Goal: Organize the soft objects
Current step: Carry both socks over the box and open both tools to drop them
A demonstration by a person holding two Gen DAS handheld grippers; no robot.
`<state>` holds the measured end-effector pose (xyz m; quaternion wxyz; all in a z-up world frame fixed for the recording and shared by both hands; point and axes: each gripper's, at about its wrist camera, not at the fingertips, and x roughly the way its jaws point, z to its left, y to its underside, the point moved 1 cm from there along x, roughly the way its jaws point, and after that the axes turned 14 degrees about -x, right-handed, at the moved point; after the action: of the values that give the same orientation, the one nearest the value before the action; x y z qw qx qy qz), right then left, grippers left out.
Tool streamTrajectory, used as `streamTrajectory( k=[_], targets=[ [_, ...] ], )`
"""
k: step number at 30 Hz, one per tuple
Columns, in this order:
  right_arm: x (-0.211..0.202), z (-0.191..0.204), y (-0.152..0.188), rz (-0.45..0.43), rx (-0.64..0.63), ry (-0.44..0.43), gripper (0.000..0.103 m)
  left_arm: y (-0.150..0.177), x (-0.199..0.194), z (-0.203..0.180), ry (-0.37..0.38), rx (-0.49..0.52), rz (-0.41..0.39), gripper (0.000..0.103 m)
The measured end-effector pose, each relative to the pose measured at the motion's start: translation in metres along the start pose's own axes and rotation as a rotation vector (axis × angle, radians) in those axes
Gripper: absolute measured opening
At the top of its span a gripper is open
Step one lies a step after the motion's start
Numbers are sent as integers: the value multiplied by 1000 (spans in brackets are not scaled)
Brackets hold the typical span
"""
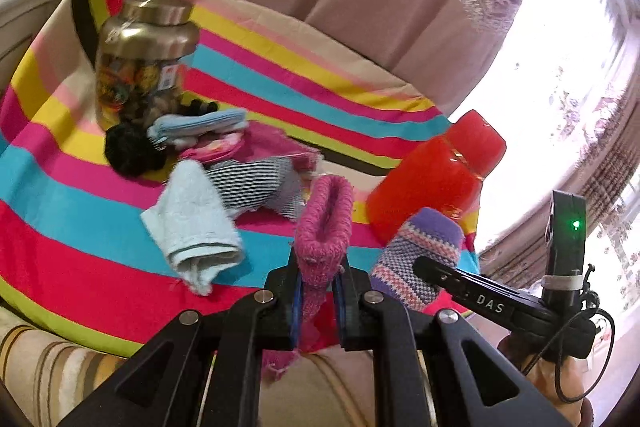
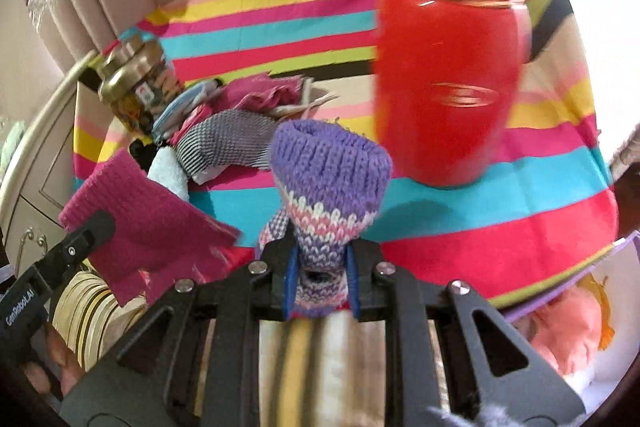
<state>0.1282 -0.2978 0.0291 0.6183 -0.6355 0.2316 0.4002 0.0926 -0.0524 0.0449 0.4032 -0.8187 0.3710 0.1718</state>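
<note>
A pink knitted sock (image 1: 324, 223) stands up between the pads of my left gripper (image 1: 318, 267), which is shut on it and held above the striped cloth (image 1: 80, 227). Beside it on the right, my right gripper (image 2: 322, 255) is shut on a purple patterned knitted sock (image 2: 328, 179), cuff up. In the left wrist view the purple sock (image 1: 416, 259) and the right gripper (image 1: 424, 267) are at the lower right. In the right wrist view the pink sock (image 2: 148, 227) and left gripper (image 2: 96, 227) are at the lower left. More soft items lie piled behind: a light blue towel (image 1: 192, 227) and a striped sock (image 1: 256, 183).
A metal-lidded jar (image 1: 140, 59) stands at the back left of the pile. A red bottle (image 1: 436, 179) stands close behind the purple sock. A black fuzzy item (image 1: 128, 147) and folded blue cloth (image 1: 200, 125) lie by the jar. Curtains hang behind. A container with pink stuff (image 2: 560, 327) is at lower right.
</note>
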Motion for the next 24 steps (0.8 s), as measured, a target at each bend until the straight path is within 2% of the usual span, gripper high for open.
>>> streamTrajectory(
  k=[10, 17, 24],
  targets=[
    [-69, -80, 37, -59, 119, 120, 23, 21, -13, -70, 128, 107, 22, 13],
    [-103, -129, 76, -39, 193, 216, 23, 55, -4, -123, 244, 180, 140, 13],
    [-116, -162, 116, 2, 266, 267, 23, 93, 10, -160, 332, 218, 285, 13]
  ],
)
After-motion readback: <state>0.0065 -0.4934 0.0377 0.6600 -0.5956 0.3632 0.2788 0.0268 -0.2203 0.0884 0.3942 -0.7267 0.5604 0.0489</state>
